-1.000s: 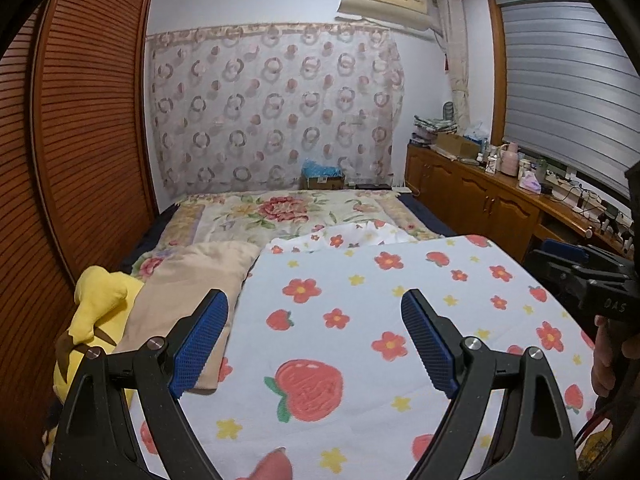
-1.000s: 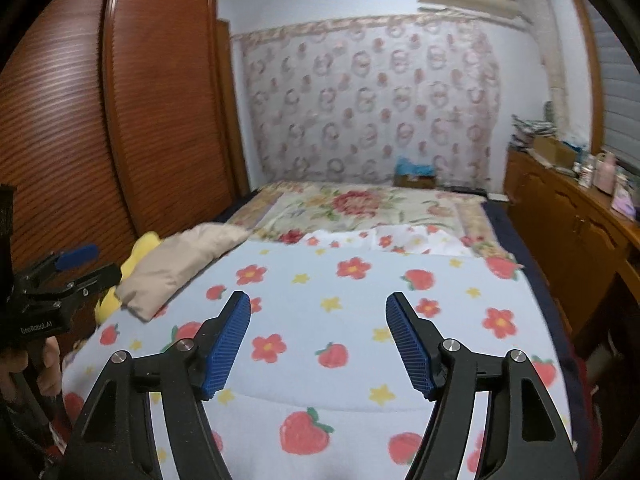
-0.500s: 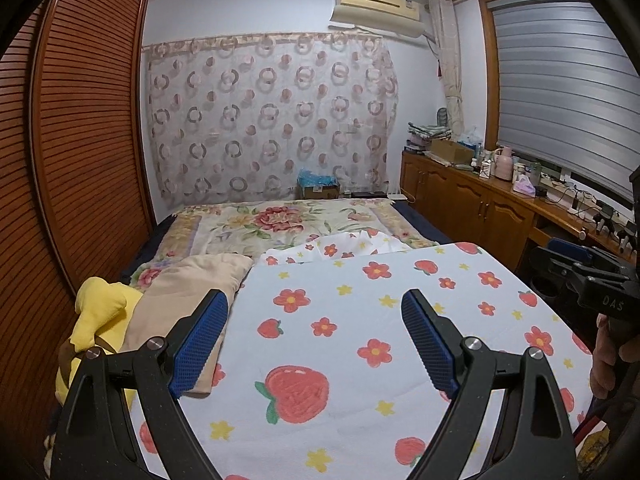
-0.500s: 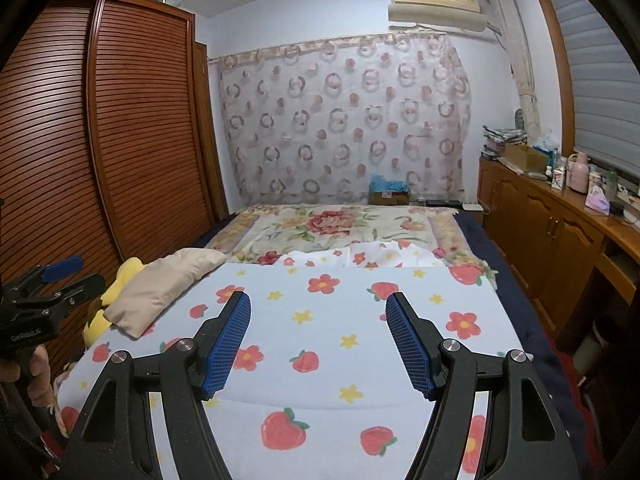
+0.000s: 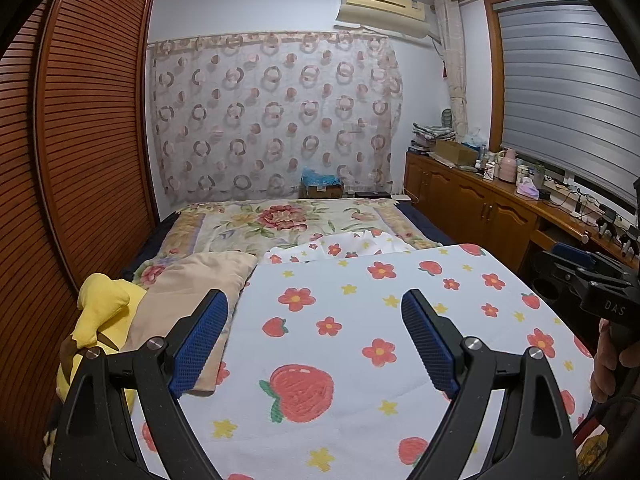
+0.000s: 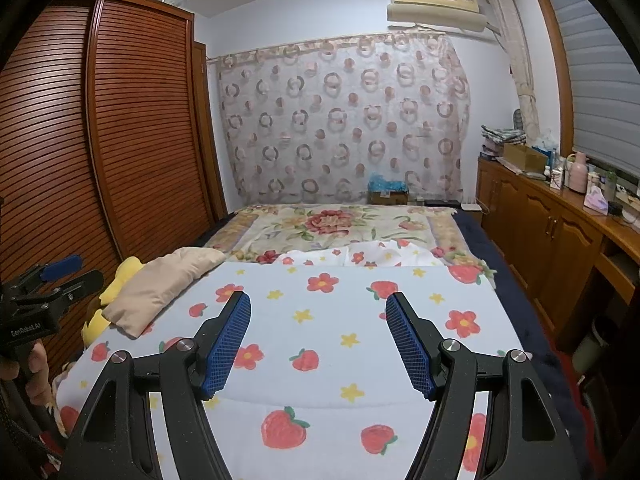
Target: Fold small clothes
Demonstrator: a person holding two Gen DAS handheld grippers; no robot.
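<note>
Left wrist view: left gripper [image 5: 314, 310] fills the lower frame, its blue-padded fingers [image 5: 200, 340] spread wide, nothing between them, hovering above a white blanket [image 5: 360, 344] printed with strawberries and red flowers. That blanket covers the near part of the bed. Small white garment with red print [image 5: 344, 246] lies crumpled just past the blanket's far edge, centre of frame, on a floral bedspread [image 5: 280, 220]. Beige pillow [image 5: 192, 284] at lower left, overlapping the blanket's left edge; yellow plush toy [image 5: 102, 312] beside it against the slatted wooden wardrobe [image 5: 88, 120]. Right gripper [image 5: 592, 280] enters at the right edge, with the person's hand [image 5: 608, 356] wrapped on its handle; its fingers cannot be judged from here.

Right wrist view: right gripper [image 6: 318, 314] in the lower frame, fingers [image 6: 228, 344] apart to a moderate gap, empty, above the same blanket [image 6: 320, 320]. Garment [image 6: 360, 256] sits mid-frame at the blanket's far edge, touching neither gripper. Pillow [image 6: 160, 284] left of centre, plush toy [image 6: 120, 280] peeking out behind it. Left gripper [image 6: 44, 288] shows at the left edge.

Background: ring-patterned curtain [image 6: 344, 120] on the far wall, air conditioner [image 6: 436, 4] upper right, cluttered wooden cabinet [image 6: 552, 232] along the right side under a window blind [image 5: 568, 92].
</note>
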